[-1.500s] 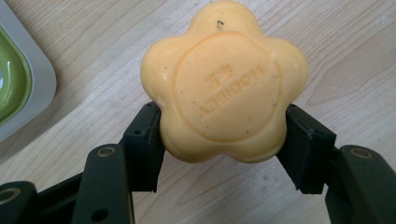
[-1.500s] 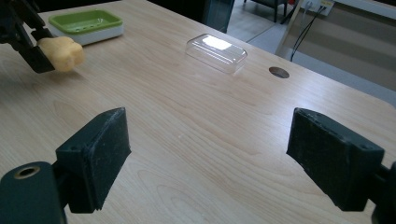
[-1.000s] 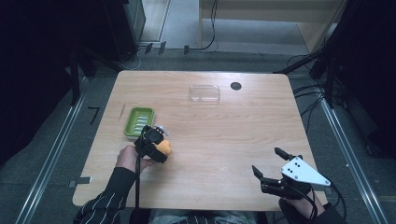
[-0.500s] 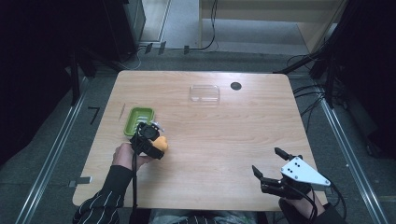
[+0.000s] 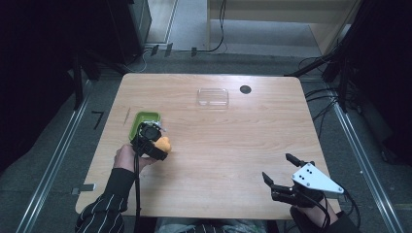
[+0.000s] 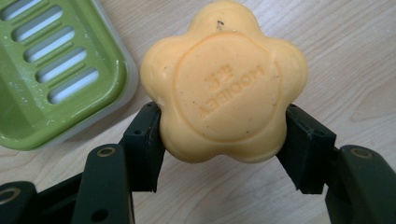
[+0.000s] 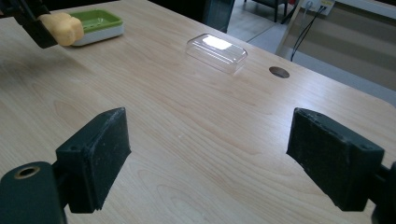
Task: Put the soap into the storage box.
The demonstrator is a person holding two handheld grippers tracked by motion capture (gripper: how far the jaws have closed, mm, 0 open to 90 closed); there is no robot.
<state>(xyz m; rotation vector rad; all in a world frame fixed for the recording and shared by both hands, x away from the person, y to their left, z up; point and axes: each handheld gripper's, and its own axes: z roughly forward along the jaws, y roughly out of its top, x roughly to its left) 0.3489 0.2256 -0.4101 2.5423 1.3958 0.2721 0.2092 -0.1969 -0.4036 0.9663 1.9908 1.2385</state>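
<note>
Left gripper [image 5: 158,143] pinching a flower-shaped orange soap [image 6: 224,81], one jaw pressed into each side of it. Embossed round stamp on the soap's upper face; lettering too soft to read. In the left gripper view the soap sits above bare wood, just off the near corner of a green slotted soap dish [image 6: 51,70]; soap and dish look apart, not touching. In the high view the dish [image 5: 144,120] lies just ahead of the gripper, partly covered by it. The left hand [image 5: 127,158] grips the tool from behind, striped sleeve trailing to the table [image 5: 233,145] edge.

Right gripper [image 5: 282,174] low over the near right corner of the table, jaws spread wide, nothing between them. Grey three-cornered plate on top of it.

Along the right gripper's line of sight: clear plastic lid [image 7: 216,52] well ahead, resting on the wood; a dark round hole [image 7: 279,72] in the tabletop further right of it. The held soap [image 7: 62,27] and dish [image 7: 98,23] show far off to its left.
</note>
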